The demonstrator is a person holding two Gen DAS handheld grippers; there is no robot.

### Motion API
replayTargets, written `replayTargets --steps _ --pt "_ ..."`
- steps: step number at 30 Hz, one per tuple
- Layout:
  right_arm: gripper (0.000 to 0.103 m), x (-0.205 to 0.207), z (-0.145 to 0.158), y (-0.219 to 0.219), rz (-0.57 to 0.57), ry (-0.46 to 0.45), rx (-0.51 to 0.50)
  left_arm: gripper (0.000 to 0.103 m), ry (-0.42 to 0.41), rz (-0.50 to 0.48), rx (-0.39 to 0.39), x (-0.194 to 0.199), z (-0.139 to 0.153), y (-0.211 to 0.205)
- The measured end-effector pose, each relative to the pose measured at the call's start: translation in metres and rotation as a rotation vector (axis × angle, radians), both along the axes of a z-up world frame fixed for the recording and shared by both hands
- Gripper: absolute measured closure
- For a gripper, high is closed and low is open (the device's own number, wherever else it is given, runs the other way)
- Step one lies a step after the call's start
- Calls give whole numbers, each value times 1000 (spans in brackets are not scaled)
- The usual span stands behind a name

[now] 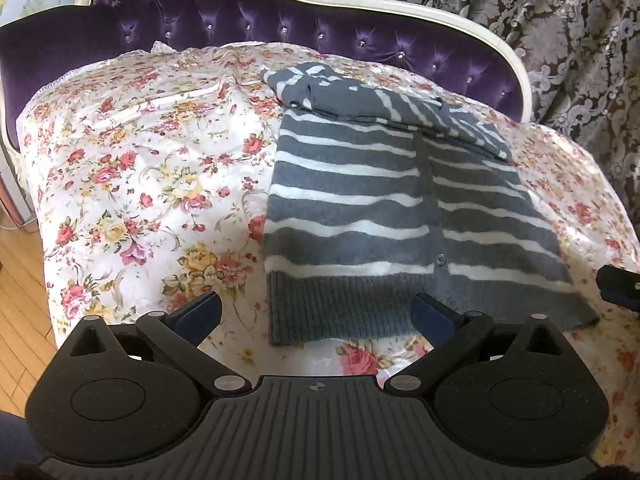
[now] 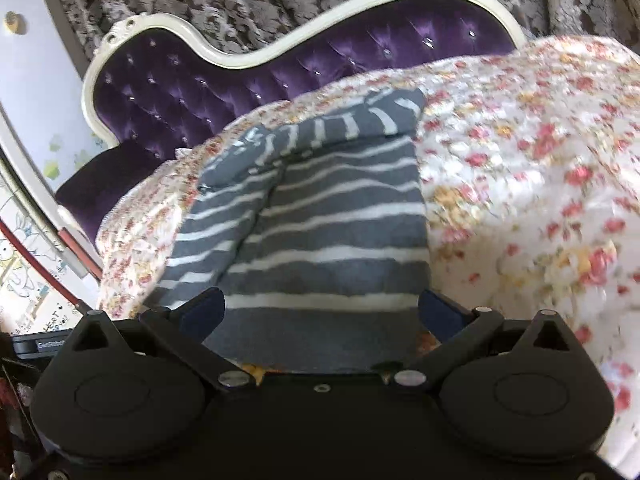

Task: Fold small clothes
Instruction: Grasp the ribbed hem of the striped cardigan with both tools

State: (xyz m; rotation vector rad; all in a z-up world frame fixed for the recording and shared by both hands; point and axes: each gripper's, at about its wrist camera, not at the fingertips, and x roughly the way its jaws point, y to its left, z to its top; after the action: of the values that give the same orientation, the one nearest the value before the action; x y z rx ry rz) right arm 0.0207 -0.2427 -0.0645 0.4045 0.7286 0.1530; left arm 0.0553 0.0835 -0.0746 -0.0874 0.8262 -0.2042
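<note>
A: Where's the cardigan?

B: The cardigan (image 1: 384, 208) lies flat on the quilt (image 1: 132, 168), grey with white stripes, its sleeves folded across the top and its ribbed hem nearest the cameras. A button shows on the centre band near the hem.

A: And the grippers?

B: The left gripper (image 1: 316, 314) hangs just over the hem's left part, jaws spread wide, gripping nothing. The right gripper (image 2: 322, 310) sits low over the hem too, jaws released, with the hem between its fingers; whether they touch the knit, I can't tell.

A: Around that?

B: A purple tufted headboard (image 1: 224, 12) with a cream frame, patterned curtain (image 1: 540, 8) behind, wood floor (image 1: 20, 292) at left.
</note>
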Motion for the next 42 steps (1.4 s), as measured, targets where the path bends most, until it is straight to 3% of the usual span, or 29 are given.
replayTargets --steps 18,35,36,37,39,42 --pt "1 23 -25 0 23 126 95 1 32 -31 6 7 -14 -1" --pt "1 22 -27 1 46 118 90 2 73 -94 -120 24 -21 -2" --pt "1 22 -26 1 47 118 91 4 73 -94 -131 24 -20 -2" --pt "1 22 -26 0 48 118 92 19 72 -91 -139 24 -20 -2" --pt "1 22 -26 0 51 119 93 35 63 -79 -109 24 -18 -2" --pt "2 22 -25 -1 60 125 94 44 74 -70 -110 26 -17 3"
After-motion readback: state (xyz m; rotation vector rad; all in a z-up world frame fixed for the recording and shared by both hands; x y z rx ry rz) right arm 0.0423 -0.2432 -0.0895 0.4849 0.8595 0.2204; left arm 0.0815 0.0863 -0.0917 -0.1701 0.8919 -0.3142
